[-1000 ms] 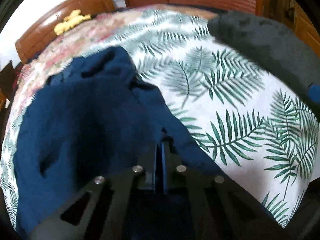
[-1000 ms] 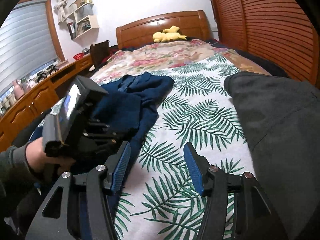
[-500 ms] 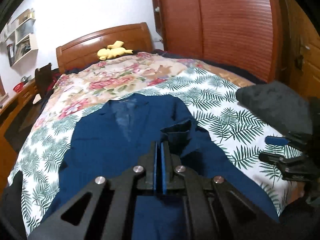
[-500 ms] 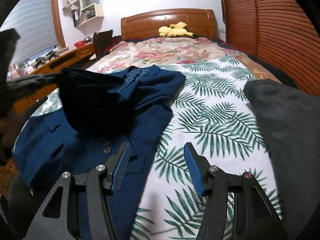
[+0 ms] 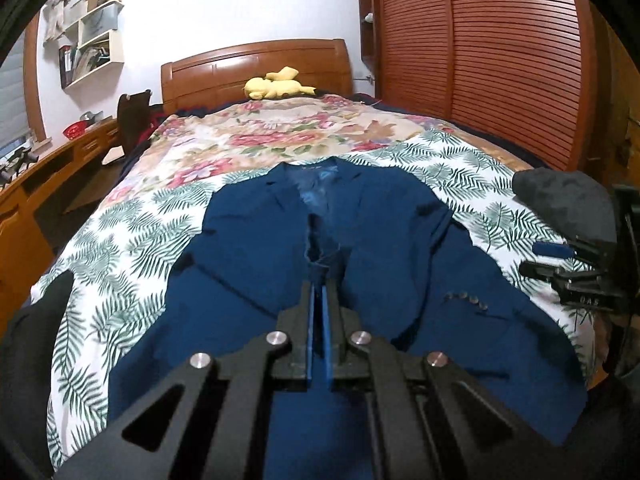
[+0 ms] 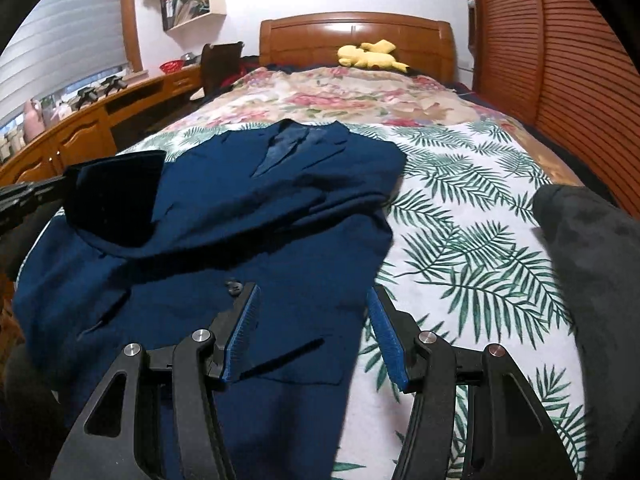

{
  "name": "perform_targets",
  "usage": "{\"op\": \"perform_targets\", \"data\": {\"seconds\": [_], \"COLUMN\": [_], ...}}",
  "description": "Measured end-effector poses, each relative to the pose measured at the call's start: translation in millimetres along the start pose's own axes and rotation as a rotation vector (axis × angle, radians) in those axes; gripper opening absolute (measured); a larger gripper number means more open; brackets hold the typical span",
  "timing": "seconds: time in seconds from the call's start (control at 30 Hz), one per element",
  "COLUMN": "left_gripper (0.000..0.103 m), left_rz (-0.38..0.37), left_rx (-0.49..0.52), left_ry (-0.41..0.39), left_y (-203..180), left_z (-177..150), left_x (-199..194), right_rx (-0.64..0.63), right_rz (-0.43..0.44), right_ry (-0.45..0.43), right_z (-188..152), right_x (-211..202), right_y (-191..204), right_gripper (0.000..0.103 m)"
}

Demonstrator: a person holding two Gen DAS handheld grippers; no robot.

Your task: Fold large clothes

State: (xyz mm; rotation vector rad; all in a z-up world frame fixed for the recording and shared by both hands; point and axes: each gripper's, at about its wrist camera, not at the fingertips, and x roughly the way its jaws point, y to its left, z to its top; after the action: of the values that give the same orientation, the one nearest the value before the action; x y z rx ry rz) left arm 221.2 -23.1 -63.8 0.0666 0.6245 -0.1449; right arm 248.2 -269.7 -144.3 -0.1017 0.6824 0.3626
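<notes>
A navy blue suit jacket lies spread front-up on the bed, collar toward the headboard; it also shows in the right wrist view. My left gripper is shut on a fold of the jacket's front edge and holds it lifted; that raised flap shows at the left of the right wrist view. My right gripper is open and empty, hovering over the jacket's lower right hem; it shows at the right edge of the left wrist view.
The bed has a palm-leaf sheet and a floral cover. A dark grey garment lies at the right. A yellow plush toy sits by the wooden headboard. A wooden desk runs along the left, a slatted wardrobe along the right.
My left gripper has pulled back and up with the jacket edge; the bunched jacket is now spread flat. The right gripper has moved left, over the jacket's hem.
</notes>
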Motion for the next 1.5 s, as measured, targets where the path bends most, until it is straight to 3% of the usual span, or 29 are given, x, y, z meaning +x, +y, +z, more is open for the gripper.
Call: {"op": "perform_targets", "data": {"seconds": [0.3, 0.67, 0.9, 1.03, 1.17, 1.5], "left_gripper": [0.002, 0.004, 0.010, 0.015, 0.020, 0.028], "left_rz": [0.021, -0.007, -0.057, -0.032, -0.033, 0.015], "left_rx": [0.015, -0.031, -0.067, -0.041, -0.050, -0.065], "left_ry": [0.014, 0.063, 0.075, 0.063, 0.097, 0.280], "left_y": [-2, 23, 41, 46, 60, 98], "left_z": [-22, -39, -47, -46, -42, -47], "left_x": [-1, -5, -19, -26, -15, 55], "right_rx": [-0.022, -0.034, -0.050, -0.052, -0.059, -0.081], "right_rz": [-0.001, 0.000, 0.000, 0.000, 0.002, 0.003], "right_ry": [0.022, 0.036, 0.043, 0.045, 0.053, 0.069], "right_z": [-5, -7, -8, -8, -10, -12], "right_x": [7, 12, 14, 15, 17, 23], "right_y": [6, 10, 13, 14, 17, 21], "right_gripper": [0.057, 0.057, 0.057, 0.057, 0.057, 0.057]}}
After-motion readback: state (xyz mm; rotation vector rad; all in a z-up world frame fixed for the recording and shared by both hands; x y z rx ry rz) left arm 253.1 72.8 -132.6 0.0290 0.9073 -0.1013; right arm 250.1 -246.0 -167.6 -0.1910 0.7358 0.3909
